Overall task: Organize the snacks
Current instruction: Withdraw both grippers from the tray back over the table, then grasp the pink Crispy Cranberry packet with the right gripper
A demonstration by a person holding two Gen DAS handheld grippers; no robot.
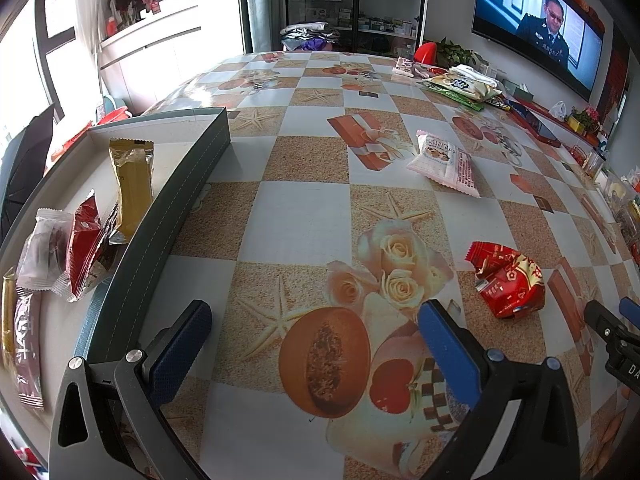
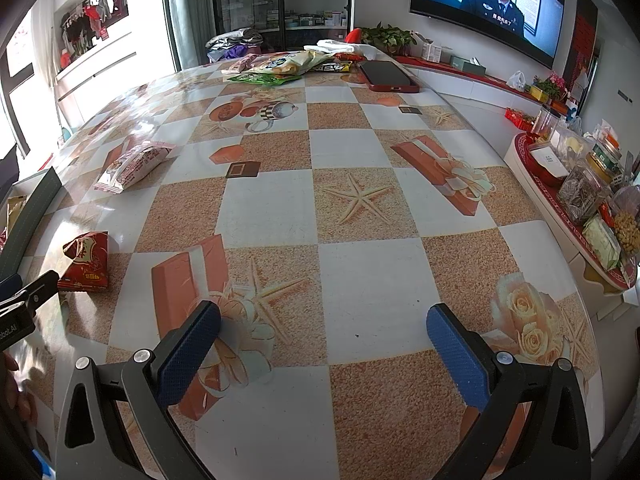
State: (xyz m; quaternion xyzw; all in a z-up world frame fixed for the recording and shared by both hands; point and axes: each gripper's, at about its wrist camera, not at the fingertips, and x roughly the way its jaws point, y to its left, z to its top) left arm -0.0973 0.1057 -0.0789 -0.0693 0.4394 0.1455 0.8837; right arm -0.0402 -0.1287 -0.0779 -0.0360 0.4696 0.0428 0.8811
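A dark-walled tray (image 1: 180,184) at the left holds several wrapped snacks, among them a gold pack (image 1: 134,184) and a red pack (image 1: 84,246). On the patterned tablecloth lie a crumpled red snack pack (image 1: 508,280) (image 2: 88,260) and, farther off, a pink-and-white snack pack (image 1: 444,162) (image 2: 132,166). My left gripper (image 1: 316,320) hovers open over the cloth beside the tray, with nothing between its blue pads. The right gripper (image 2: 324,320) is open too, over bare cloth to the right of the red pack; its tips (image 1: 612,316) show at the left view's right edge.
A heap of bagged snacks (image 2: 280,66) and a red-cased phone (image 2: 388,76) lie at the table's far end. A low side table (image 2: 568,204) with jars and bags stands at the right. A wall screen, shelves and a window surround the table.
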